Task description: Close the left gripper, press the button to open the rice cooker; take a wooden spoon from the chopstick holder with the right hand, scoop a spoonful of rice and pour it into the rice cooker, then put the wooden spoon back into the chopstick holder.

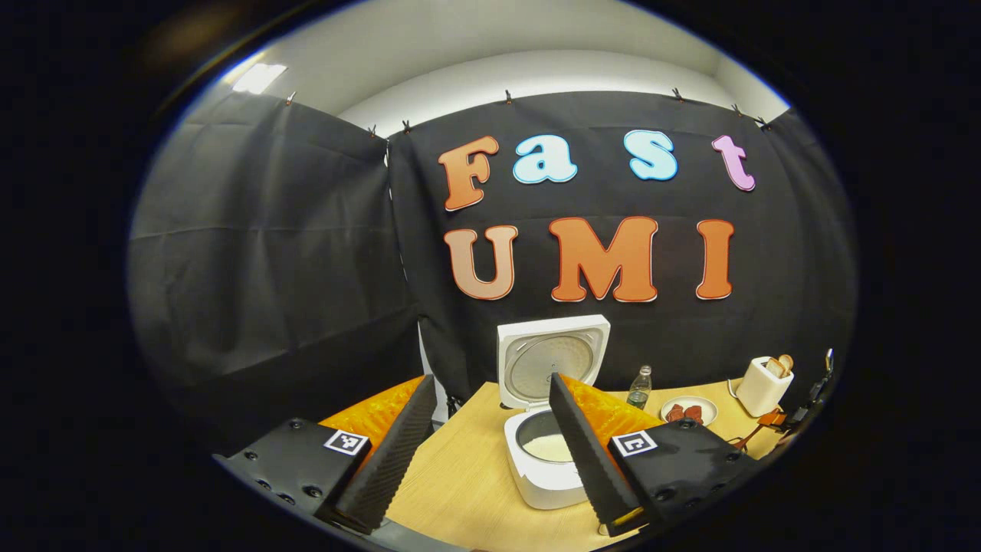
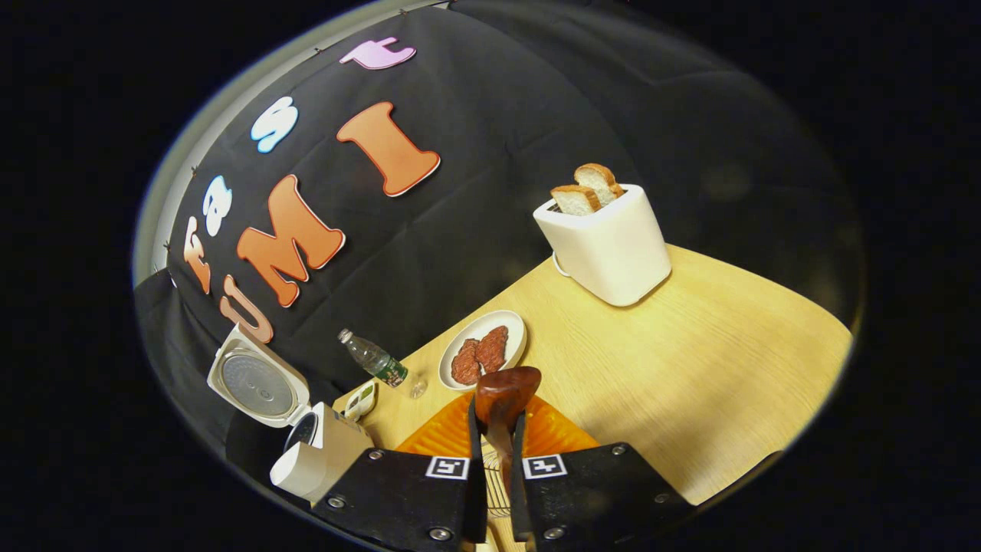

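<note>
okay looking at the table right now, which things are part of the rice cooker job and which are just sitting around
Part of the job:
rice cooker, lid up
wooden spoon, clamped in the right gripper
left gripper, open

Just sitting around:
toaster with bread slices
plate of reddish food
water bottle

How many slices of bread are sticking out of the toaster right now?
2: both stand side by side in the top of the white toaster, one slice nearer the camera, the other just behind it. Anything deeper inside is hidden.
</note>
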The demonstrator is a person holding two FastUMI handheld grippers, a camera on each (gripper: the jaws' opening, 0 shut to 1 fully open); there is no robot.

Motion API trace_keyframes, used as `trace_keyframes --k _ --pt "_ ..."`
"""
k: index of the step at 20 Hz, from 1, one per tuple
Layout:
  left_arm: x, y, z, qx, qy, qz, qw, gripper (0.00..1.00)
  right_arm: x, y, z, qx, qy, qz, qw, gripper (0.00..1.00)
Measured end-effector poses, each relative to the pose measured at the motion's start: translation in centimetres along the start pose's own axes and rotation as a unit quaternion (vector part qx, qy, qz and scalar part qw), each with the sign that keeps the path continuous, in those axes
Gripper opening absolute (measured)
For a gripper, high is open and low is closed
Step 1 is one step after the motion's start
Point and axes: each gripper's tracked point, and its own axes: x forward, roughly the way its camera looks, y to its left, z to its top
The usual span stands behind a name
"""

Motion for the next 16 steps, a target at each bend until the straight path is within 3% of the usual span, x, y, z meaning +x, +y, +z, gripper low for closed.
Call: trace_keyframes --k 3,9,16 --pt "-0.3 0.4 0.1 -0.007 -0.004 -0.005 1.0 1.0 -0.9 1.3 1.2 -0.025 -0.007 -0.006 1.0 0.06" --pt "0.6 1.3 -0.6 -0.019 0.0 -0.037 0.999 1.0 -5.3 5.8 4.3 -0.139 -0.05 0.001 0.989 0.06" --pt "3.2 3.1 -1.3 -0.012 0.008 -0.064 0.998 1.0 -11.4 10.7 4.0 -0.134 -0.091 0.012 0.987 0.06"
